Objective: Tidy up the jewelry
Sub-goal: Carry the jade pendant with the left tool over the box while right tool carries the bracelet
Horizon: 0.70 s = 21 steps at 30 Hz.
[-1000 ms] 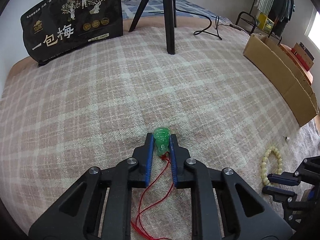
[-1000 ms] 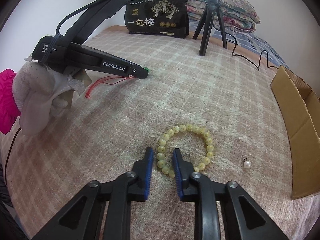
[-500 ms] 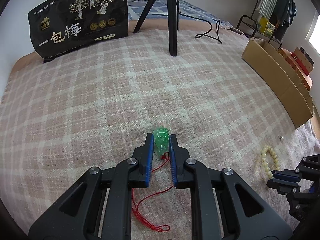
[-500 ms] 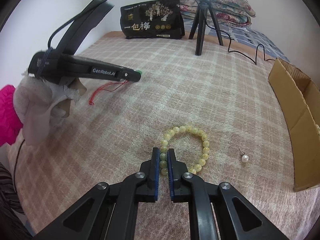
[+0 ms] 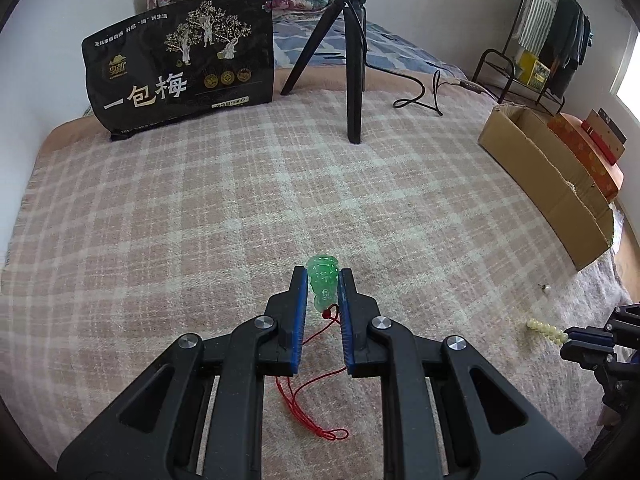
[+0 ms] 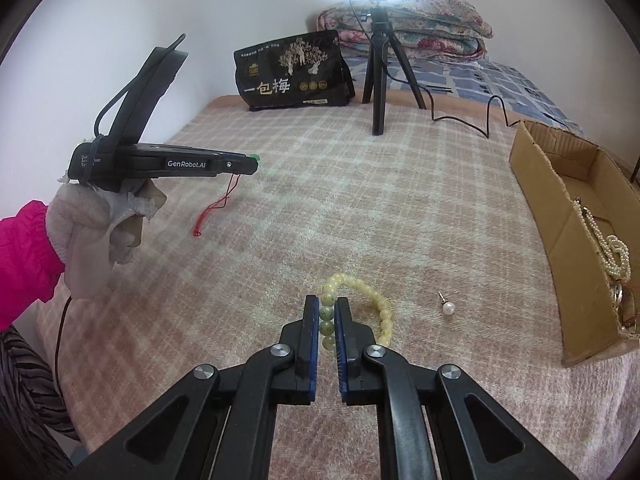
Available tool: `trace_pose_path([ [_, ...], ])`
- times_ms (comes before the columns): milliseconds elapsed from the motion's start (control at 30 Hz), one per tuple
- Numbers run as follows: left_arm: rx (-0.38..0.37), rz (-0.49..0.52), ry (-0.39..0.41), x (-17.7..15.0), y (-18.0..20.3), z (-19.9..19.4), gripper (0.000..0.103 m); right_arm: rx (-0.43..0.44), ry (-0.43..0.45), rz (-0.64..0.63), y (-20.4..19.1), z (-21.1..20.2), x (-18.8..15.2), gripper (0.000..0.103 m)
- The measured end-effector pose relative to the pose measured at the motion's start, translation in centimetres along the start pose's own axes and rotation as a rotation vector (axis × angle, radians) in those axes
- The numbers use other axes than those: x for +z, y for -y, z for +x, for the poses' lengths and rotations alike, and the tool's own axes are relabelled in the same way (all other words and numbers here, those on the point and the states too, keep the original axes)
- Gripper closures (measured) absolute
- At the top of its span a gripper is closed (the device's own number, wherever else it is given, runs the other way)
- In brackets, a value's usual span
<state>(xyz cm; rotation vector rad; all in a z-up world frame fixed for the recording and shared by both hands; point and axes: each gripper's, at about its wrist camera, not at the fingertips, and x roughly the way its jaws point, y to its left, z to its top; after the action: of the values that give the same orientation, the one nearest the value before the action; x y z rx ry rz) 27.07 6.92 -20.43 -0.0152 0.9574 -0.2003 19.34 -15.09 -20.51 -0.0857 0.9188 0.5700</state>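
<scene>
Two things picked up, none of them put away yet.

Left gripper (image 5: 323, 280): squeezed shut on the little see-through green pendant (image 5: 323, 285), shaped like a tiny gourd. Thin red string (image 5: 316, 408) hanging down from it, with the loose end trailing near the pink and cream checked blanket (image 5: 200, 220). Pendant up off the bed, as the right camera shows.

Right gripper (image 6: 327, 308): pressed tight on the pale yellow bead bracelet (image 6: 362, 292). A few beads pinched between the blue pads, the rest of the ring drooping to the right. Looks lifted, or almost lifted, off the blanket.

Already done, by the look of it: a white pearl necklace (image 6: 612, 248) and some other shiny bits lying inside the open brown cardboard box (image 6: 560, 184) at the right edge of the bed.

Still left: carrying the pendant and the bracelet over to that box and letting go. Also one small white pearl earring (image 6: 448, 307) with a metal pin, lying alone on the blanket between the bracelet and the box. Needs picking up too.

Maybe about halfway, as a guess. Hard to tell what else sits deep in the box.
</scene>
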Motion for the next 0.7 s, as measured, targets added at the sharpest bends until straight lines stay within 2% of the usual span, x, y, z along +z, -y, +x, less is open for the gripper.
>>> trace_pose_path([
  [233, -0.003, -0.004, 0.025, 0.3, -0.5, -1.4, 0.090, -0.009, 0.021, -0.026, -0.3, -1.1, 0.2, 0.098],
  [400, -0.012, -0.044, 0.063, 0.9, -1.6, -3.3, 0.089, -0.006, 0.045, -0.025, -0.2, -2.2, 0.7, 0.098],
  [700, -0.028, -0.052, 0.164, 1.9, -2.0, -8.4, 0.090, -0.012, 0.117, -0.007, 0.7, -5.8, 1.9, 0.098],
])
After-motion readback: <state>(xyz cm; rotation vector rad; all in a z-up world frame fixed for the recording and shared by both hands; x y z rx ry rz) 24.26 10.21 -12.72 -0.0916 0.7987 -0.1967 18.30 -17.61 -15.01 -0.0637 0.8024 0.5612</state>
